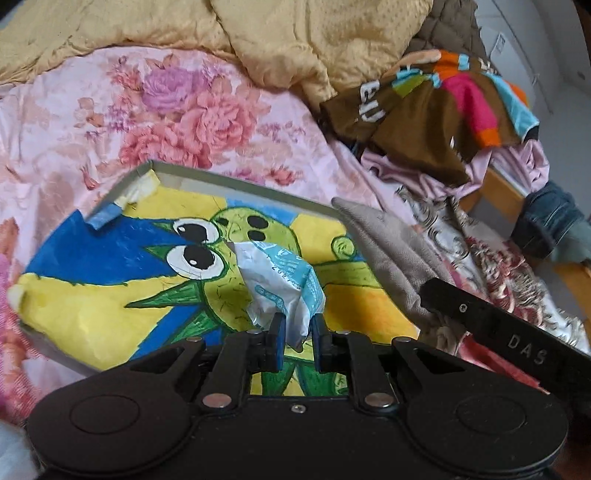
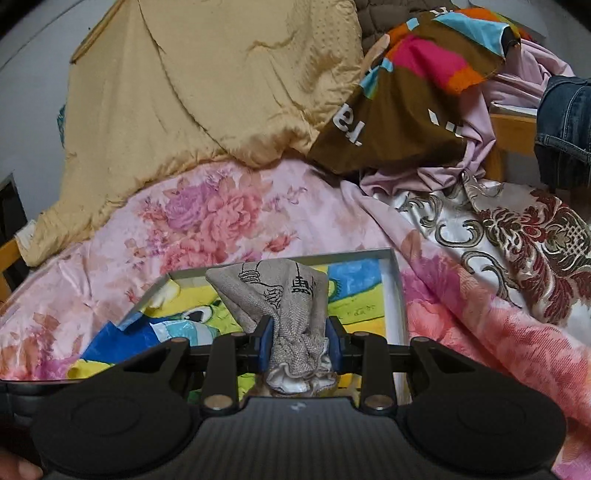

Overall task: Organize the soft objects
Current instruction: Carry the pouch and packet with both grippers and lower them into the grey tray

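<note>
At the far left, a pink bedspread printed with large roses (image 1: 110, 122) is seen spread over the bed, and a crumpled mustard-yellow quilt (image 1: 258, 33) is heaped along its far edge. On the bedspread a shallow grey-rimmed tray lined with a cartoon drawing in blue, yellow and green (image 1: 92, 280) is laid flat. Above the tray's middle, a crumpled white-and-light-blue plastic packet (image 1: 280, 284) is pinched by the left gripper (image 1: 298, 325); the blue-padded jaws are drawn nearly together, with the packet's lower end pressed between them. Just right of it, over the tray's right edge, a beige linen drawstring pouch printed with black line drawings (image 2: 280, 306) is clamped at its gathered neck by the right gripper (image 2: 300, 339), whose jaws are held partly apart by the bunched cloth; the pouch's body is stood up ahead of the fingers, and its white lining is seen at the neck. Further right, a cream brocade cloth with dark red scrollwork (image 2: 517, 236) is draped beside the tray. Behind it a brown fabric item with pink, orange and light-blue patches (image 2: 406, 81) is piled on pale lilac cloth (image 2: 517, 88), and blue denim (image 2: 565, 122) is seen at the right edge.
</note>
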`<state>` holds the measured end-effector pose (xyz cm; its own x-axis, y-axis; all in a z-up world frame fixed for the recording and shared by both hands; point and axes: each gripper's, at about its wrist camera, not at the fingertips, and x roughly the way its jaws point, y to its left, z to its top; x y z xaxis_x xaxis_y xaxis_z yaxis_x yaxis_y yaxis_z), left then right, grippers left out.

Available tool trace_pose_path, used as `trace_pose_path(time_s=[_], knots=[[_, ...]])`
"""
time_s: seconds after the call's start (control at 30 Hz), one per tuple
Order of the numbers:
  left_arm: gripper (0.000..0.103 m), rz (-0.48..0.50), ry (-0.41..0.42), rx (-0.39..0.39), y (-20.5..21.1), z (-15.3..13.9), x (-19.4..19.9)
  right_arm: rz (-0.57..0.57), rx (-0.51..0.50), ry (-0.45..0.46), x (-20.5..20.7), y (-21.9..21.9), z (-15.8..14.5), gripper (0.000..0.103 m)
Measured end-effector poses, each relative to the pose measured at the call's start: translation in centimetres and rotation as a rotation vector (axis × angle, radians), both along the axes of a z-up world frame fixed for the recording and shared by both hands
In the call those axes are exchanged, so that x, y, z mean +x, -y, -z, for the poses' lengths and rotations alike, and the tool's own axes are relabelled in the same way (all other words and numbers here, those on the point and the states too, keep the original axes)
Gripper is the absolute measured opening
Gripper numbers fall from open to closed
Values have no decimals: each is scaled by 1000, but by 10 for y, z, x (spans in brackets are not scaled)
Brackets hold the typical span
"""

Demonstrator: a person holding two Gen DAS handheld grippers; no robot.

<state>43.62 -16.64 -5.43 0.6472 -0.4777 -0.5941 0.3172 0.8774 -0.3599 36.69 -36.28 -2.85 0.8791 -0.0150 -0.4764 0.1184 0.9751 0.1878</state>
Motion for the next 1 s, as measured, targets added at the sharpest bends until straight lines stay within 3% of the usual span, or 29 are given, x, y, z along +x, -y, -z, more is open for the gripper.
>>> trace_pose_path(time_s=[0.2,0.53,0.8,0.87,1.0], knots=[[16,18,-27,15,4,8,5,7,4,-48,5,0,5,35],[23,10,-60,40,4,7,1,12,31,-110,8,5,8,45],[49,-39,-51,32,-9,-11,-15,17,0,-112,-13,1,-9,71],[63,-53,-29,31,-13,-20,-24,12,-9,-90,-25,0,-20,79],[74,-81,48,20,-25,-43,-50,9,-8,-30,-56,0,-42,88]])
